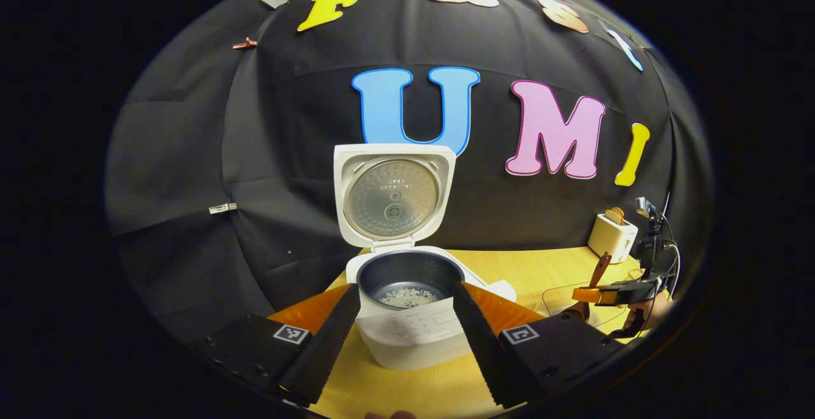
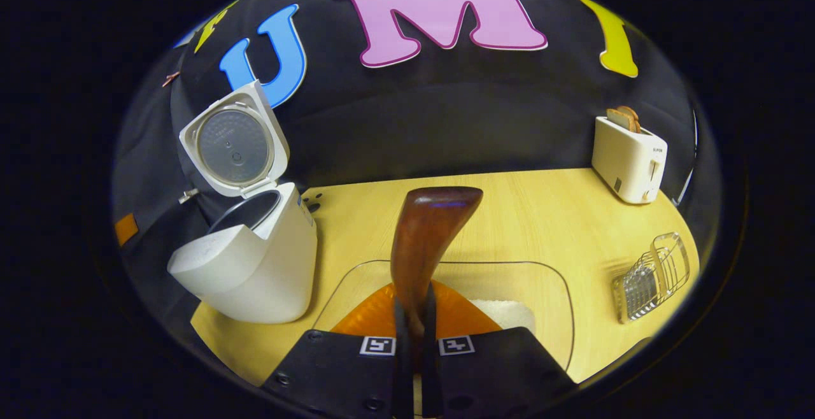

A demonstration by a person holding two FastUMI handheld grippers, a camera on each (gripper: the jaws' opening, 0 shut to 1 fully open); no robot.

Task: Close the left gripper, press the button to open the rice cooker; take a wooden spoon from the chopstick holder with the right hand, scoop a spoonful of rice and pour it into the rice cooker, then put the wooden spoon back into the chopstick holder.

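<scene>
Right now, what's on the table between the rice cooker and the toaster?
In the right gripper view, between the rice cooker and the toaster the wooden table is bare; the wooden spoon rises in front.

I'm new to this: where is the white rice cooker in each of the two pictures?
Left gripper view: rice cooker at centre bottom, between the gripper's spread fingers, lid up.
Right gripper view: rice cooker at left, lid up.
Shared landmark: the toaster, far right on the table in both.

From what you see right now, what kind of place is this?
Probably a staged kitchen counter inside a recording booth, not a real home. A wooden table carries a rice cooker with its lid open and a toaster holding bread, and black cloth hangs behind as the wall.
</scene>
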